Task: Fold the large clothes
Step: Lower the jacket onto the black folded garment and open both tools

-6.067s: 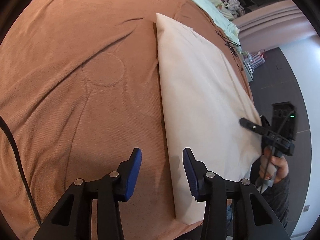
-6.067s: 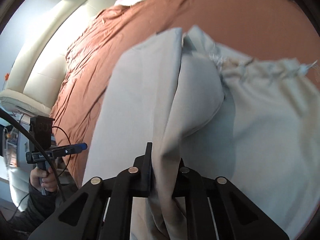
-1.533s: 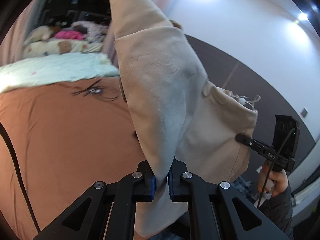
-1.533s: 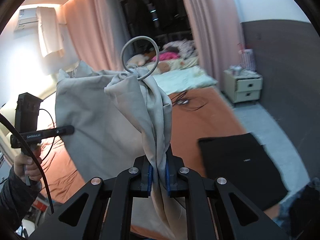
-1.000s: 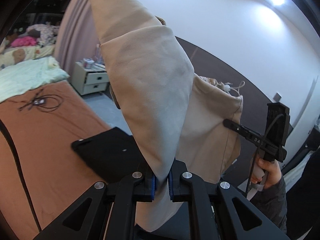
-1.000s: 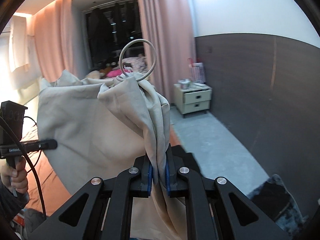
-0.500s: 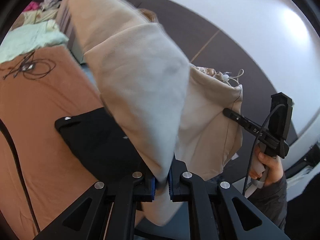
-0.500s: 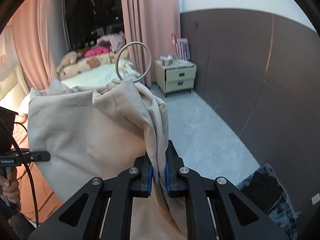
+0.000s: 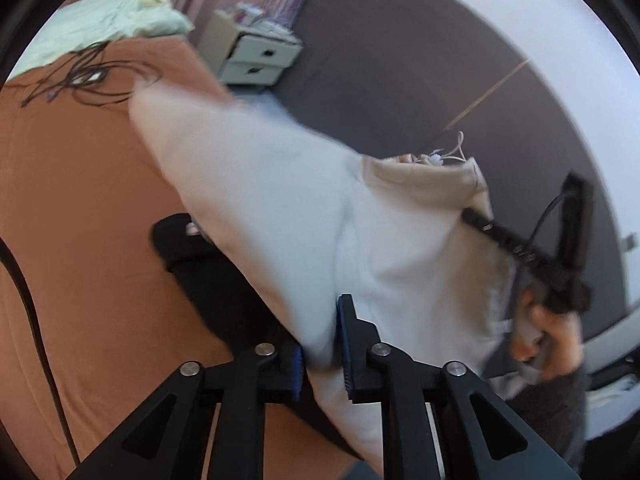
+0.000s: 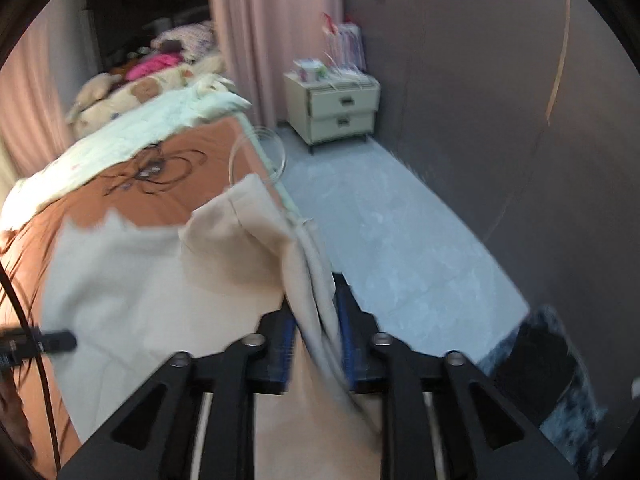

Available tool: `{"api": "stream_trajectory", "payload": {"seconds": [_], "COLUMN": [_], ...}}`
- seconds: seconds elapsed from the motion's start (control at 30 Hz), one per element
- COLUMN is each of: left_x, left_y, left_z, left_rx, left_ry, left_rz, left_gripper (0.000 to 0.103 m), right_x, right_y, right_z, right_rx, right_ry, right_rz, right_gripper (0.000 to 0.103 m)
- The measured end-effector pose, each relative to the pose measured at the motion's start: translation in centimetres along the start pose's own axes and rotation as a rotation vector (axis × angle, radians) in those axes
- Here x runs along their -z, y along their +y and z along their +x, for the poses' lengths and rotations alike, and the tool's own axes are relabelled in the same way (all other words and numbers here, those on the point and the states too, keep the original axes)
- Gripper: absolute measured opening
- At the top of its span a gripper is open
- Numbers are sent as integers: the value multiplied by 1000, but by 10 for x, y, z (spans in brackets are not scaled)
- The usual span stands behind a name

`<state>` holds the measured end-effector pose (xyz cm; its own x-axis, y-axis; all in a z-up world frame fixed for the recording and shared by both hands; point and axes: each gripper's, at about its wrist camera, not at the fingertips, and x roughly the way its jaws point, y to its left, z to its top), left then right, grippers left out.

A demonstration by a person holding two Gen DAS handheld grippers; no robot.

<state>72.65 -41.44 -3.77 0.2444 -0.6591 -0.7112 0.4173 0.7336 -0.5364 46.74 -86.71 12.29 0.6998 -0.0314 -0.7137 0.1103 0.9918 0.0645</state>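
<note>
Since half a second ago both tongs have tipped downward and their jaws have eased apart: the left tongs (image 9: 322, 344) and right tongs (image 10: 316, 344), clamped tight on cloth before, now show a gap between the blue pads, with the garment (image 9: 304, 208) lying loosely in each gap. It looks like a release in progress, the folded piece being dropped toward the bed (image 9: 80, 200); whether the pads have any grip left on the cloth cannot be told through the blur

The garment, a beige drawstring piece, hangs ahead of and between the two tongs, partly over a black item (image 9: 216, 280) that lies on the bed just ahead of the left tongs. Its cord loop (image 10: 258, 154) swings ahead of the right tongs

Both tongs point forward and down, side by side. The right hand (image 9: 548, 332) grips its handle to the right of the left tongs. If the drop lands flat, the fold is nearly done; smoothing would follow
</note>
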Motion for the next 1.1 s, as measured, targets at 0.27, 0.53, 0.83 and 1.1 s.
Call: {"api": "stream_trajectory", "payload": {"seconds": [0.27, 0.53, 0.83, 1.1], "left_x": [11, 34, 48, 51], "left_y": [25, 13, 6, 3], "left_z": [2, -16, -3, 19], "left_rx": [-82, -24, -3, -38], "left_ry": [8, 33, 73, 83], "left_rz": [8, 46, 75, 102], "left_gripper": [54, 54, 53, 28], "right_x": [21, 113, 167, 124], "right_y": [-9, -60, -103, -111], "right_z": [-43, -85, -76, -66], "right_rx": [45, -4, -98, -85], "right_ry": [-49, -20, 57, -41], "right_rz": [43, 248, 548, 545], "right_gripper": [61, 61, 61, 5]}}
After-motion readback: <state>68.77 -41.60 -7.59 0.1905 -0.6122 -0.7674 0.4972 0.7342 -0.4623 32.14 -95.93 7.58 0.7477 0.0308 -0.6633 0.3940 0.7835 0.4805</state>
